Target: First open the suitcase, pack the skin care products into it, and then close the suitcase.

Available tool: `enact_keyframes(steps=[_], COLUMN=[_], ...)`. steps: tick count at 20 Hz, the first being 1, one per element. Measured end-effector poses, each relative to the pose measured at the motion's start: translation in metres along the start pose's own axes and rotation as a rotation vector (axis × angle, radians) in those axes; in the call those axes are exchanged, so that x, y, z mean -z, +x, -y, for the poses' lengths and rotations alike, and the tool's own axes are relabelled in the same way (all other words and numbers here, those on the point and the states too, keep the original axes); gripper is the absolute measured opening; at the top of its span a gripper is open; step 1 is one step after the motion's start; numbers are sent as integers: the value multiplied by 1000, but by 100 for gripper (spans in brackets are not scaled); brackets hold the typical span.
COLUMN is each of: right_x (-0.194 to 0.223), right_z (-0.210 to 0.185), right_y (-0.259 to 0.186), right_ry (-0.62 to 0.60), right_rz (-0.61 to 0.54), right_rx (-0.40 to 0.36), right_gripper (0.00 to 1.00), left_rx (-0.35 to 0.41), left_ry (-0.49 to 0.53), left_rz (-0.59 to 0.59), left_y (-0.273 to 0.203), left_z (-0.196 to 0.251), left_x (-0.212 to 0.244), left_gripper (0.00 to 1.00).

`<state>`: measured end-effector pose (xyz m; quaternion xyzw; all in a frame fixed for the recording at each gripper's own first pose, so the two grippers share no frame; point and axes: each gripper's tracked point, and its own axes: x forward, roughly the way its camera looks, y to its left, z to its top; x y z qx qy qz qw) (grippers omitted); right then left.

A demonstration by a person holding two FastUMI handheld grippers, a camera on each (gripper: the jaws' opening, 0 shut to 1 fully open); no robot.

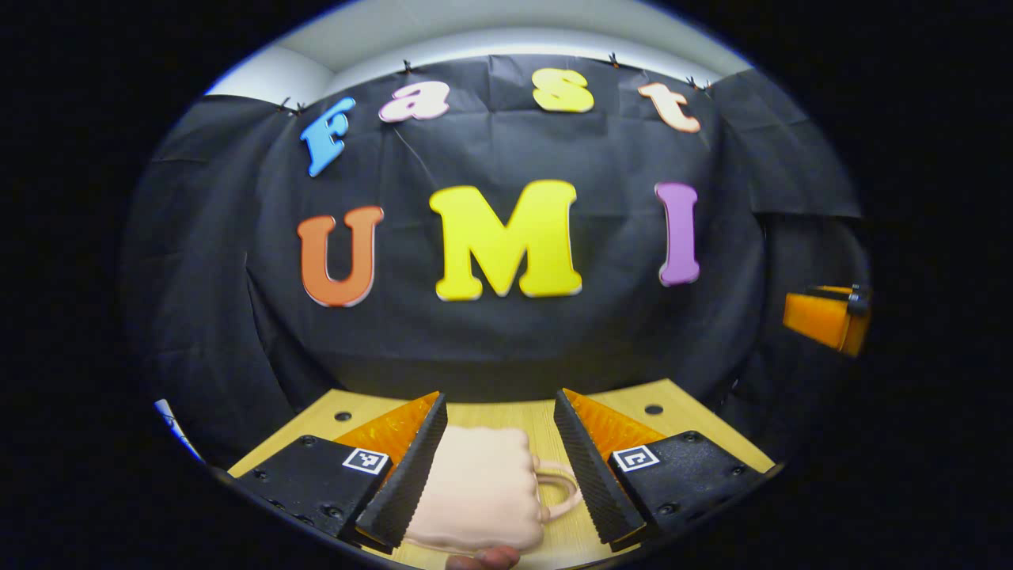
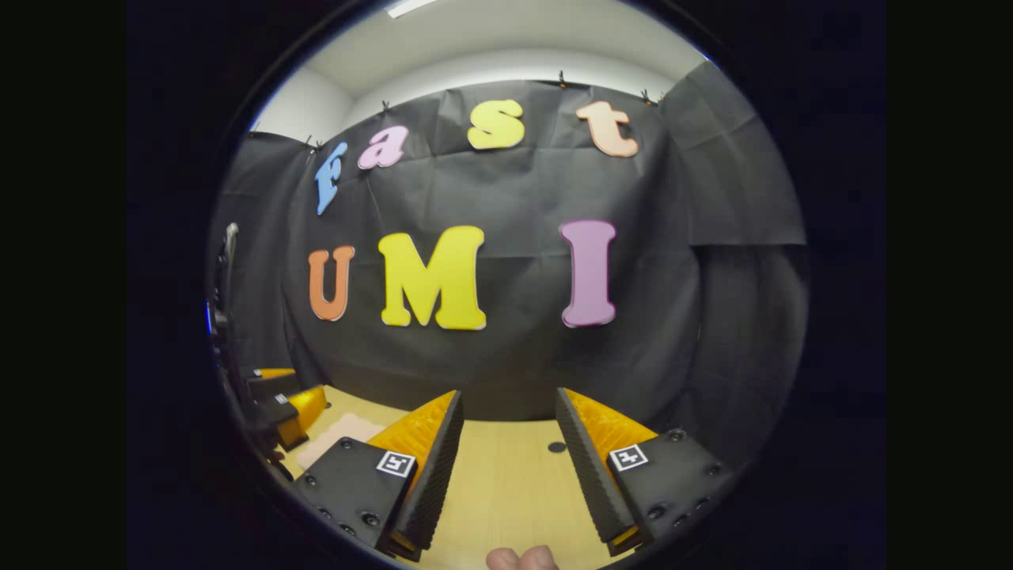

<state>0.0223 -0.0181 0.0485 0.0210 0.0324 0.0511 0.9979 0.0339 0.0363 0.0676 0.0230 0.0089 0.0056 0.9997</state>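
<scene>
In the left gripper view, the left gripper [image 1: 500, 463] is hanging low over a light wooden table [image 1: 546, 419], its two fingers standing wide apart and gripping nothing. Between them, lying flat on the table, is a small pale pink suitcase [image 1: 479, 487] of soft, cushion-like make, with a looped handle [image 1: 563, 489] sticking out on its right side; the left finger is overlapping the case's left edge in the picture, but whether it is touching cannot be told, and the right finger is standing just clear of the handle. A fingertip [image 1: 484, 559] of the person is peeking in at the near edge. Far off at the right, the other gripper [image 1: 827, 317] is showing in part against the black cloth wall [image 1: 506, 348]. In the right gripper view, the right gripper [image 2: 508, 459] is likewise hovering over the bare wood of the table [image 2: 506, 483] with its fingers spread wide and nothing held between them. Two fingertips [image 2: 522, 559] of the person are showing at the near edge. At the left, the left gripper [image 2: 281, 412] is sitting near the table, and a corner of the suitcase [image 2: 344, 435] is lying just beside it on the wood. The skin care products cannot be made out in either view.
</scene>
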Motion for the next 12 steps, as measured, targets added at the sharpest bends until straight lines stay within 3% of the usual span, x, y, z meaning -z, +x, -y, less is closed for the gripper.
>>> enact_keyframes(steps=[3, 5, 7, 8, 11, 12], right_x=[-23, -36, -41, -38, -28, -27], right_z=[-26, -34, -41, -43, -45, -44], right_y=[11, 13, 10, 8, 3, 3], right_ry=[15, -5, -29, -33, -17, -17], right_rz=[61, 108, 149, 148, 128, 121], right_rx=[-25, -5, 13, 21, 40, 49], right_gripper=[71, 71, 65, 70, 72, 73], left_rx=[-7, 11, 7, 1, -8, -8], left_ry=[-16, -61, -115, -123, -110, -101], left_rz=[115, 120, 88, 72, 61, 58], left_y=[2, 6, 5, 3, -1, 1], left_z=[-11, -18, -19, -21, -25, -26], left_x=[-46, -63, -53, -50, -48, -46], left_gripper=[87, 87, 88, 88, 88, 80])
